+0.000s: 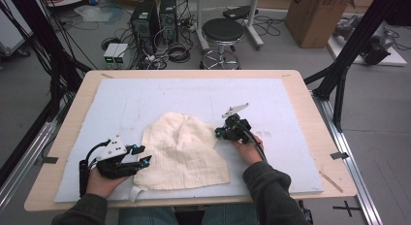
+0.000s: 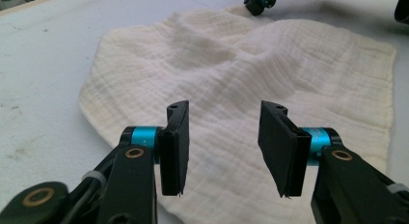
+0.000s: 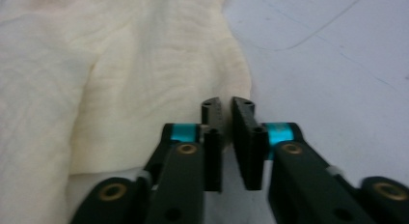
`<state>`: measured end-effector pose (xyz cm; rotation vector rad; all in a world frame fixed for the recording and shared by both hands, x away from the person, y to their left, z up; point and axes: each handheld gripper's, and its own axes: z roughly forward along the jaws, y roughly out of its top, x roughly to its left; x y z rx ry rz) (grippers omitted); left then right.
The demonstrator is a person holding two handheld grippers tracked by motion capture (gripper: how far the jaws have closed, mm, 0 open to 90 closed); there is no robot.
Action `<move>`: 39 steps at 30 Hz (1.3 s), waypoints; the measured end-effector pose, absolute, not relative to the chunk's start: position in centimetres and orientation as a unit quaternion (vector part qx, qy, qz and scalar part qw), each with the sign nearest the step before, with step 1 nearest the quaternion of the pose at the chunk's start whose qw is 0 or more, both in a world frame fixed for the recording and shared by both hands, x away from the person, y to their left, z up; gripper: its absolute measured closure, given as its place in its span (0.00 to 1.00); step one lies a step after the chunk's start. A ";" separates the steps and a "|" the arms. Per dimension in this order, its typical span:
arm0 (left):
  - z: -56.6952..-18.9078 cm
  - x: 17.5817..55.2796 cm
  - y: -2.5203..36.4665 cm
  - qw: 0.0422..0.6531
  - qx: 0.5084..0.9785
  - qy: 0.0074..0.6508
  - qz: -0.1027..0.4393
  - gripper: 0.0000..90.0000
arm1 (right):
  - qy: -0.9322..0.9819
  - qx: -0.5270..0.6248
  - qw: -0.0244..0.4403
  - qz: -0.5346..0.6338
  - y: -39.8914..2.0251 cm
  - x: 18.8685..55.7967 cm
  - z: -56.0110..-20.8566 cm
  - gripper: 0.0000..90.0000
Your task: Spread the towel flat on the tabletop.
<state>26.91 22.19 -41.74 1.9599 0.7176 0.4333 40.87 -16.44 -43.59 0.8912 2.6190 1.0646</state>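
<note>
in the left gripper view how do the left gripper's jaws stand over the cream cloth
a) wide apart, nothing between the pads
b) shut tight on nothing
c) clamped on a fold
a: the left gripper has its pads well apart, with the flat cloth beyond the gap.

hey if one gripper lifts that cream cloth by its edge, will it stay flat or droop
The cream cloth would probably droop: it already lies rumpled, with soft folds. Its thin crinkled weave suggests it is light. Pushed, it would likely bunch up on the felt-like mat rather than slide.

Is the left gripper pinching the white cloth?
Apart. In the left gripper view, the left gripper has its jaws standing wide open above the cloth, with a clear gap between the pads and nothing gripped.
</note>
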 end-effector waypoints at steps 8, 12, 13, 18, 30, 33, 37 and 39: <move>-41.7 27.0 22.2 0.481 0.805 0.295 0.182 0.58 | 0.875 0.316 0.135 0.340 -17.1 42.2 -41.3 0.95; -41.8 27.0 22.2 0.482 0.804 0.296 0.182 0.58 | 0.869 0.330 0.158 0.333 -17.9 43.6 -40.3 0.95; -41.8 27.1 22.2 0.482 0.804 0.296 0.181 0.57 | 0.868 0.335 0.163 0.329 -18.0 44.1 -40.2 0.95; -41.8 27.1 22.2 0.482 0.803 0.298 0.184 0.56 | 0.853 0.358 0.189 0.330 -18.3 45.6 -40.2 0.90; -42.1 26.6 22.3 0.477 0.806 0.296 0.186 0.52 | 0.862 0.311 0.122 0.381 -18.0 42.0 -39.0 0.73; -42.4 26.1 22.6 0.473 0.813 0.288 0.181 0.51 | 0.867 0.274 0.104 0.402 -17.9 39.0 -38.8 0.70; -42.4 25.2 22.9 0.470 0.820 0.276 0.173 0.51 | 0.871 0.241 0.068 0.422 -18.1 35.4 -39.5 0.69; -42.4 24.9 22.9 0.470 0.824 0.268 0.167 0.51 | 0.876 0.226 0.059 0.423 -18.1 34.0 -40.1 0.69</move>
